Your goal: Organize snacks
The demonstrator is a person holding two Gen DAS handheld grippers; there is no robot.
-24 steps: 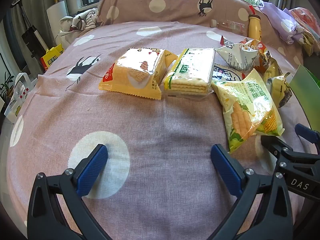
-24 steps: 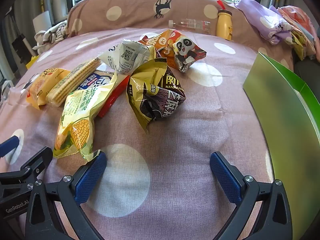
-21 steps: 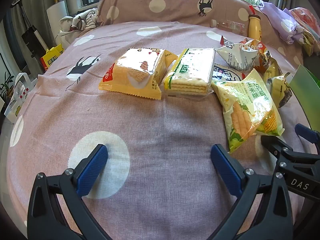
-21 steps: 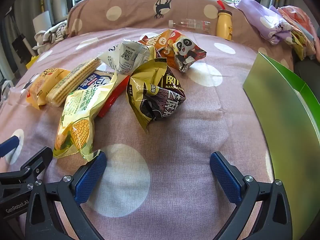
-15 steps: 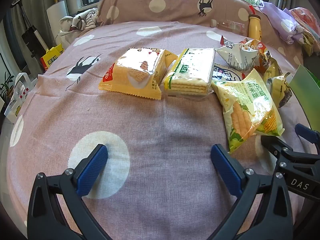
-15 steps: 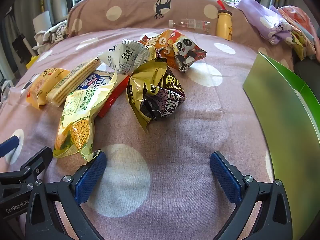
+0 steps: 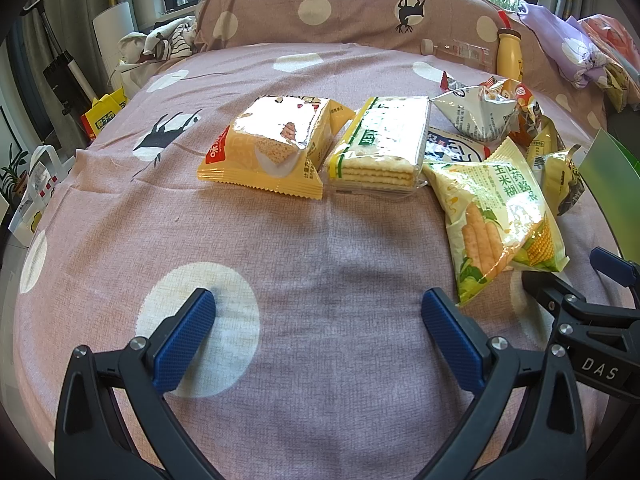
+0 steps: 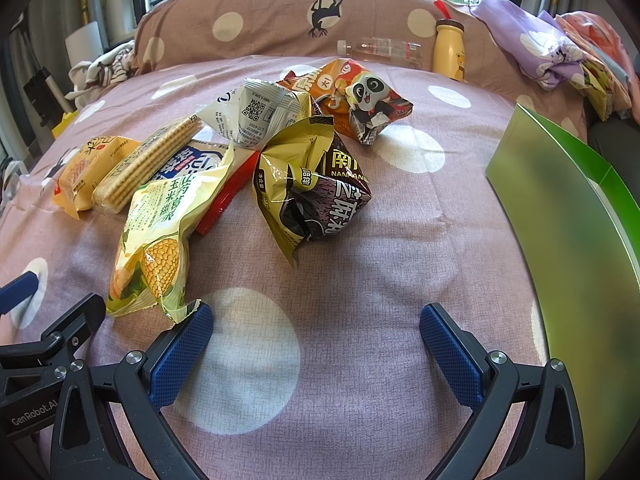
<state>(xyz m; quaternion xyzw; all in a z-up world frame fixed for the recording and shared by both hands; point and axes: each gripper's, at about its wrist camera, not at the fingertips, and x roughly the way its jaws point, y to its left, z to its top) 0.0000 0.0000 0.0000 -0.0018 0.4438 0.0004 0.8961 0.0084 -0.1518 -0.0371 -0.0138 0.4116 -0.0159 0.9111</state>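
Observation:
Snacks lie on a pink dotted bedspread [image 7: 320, 240]. A yellow cake pack [image 7: 272, 148] and a cracker pack [image 7: 380, 148] lie ahead of my open, empty left gripper [image 7: 316, 320]. A corn-stick bag [image 7: 496, 216] lies at its right and also shows in the right wrist view [image 8: 160, 240]. My right gripper [image 8: 316, 332] is open and empty, low over the bedspread. Ahead of it lie a gold and purple bag [image 8: 316, 196], a white bag [image 8: 256, 114] and an orange panda bag [image 8: 360, 96]. A green box [image 8: 572, 240] stands at its right.
A yellow bottle [image 8: 450, 50] and a clear bottle [image 8: 384, 50] rest against the dotted pillow [image 8: 280, 28] at the back. Bundled clothes [image 8: 560, 56] lie at the back right. Bags and a paper roll [image 7: 116, 28] stand beside the bed at the left.

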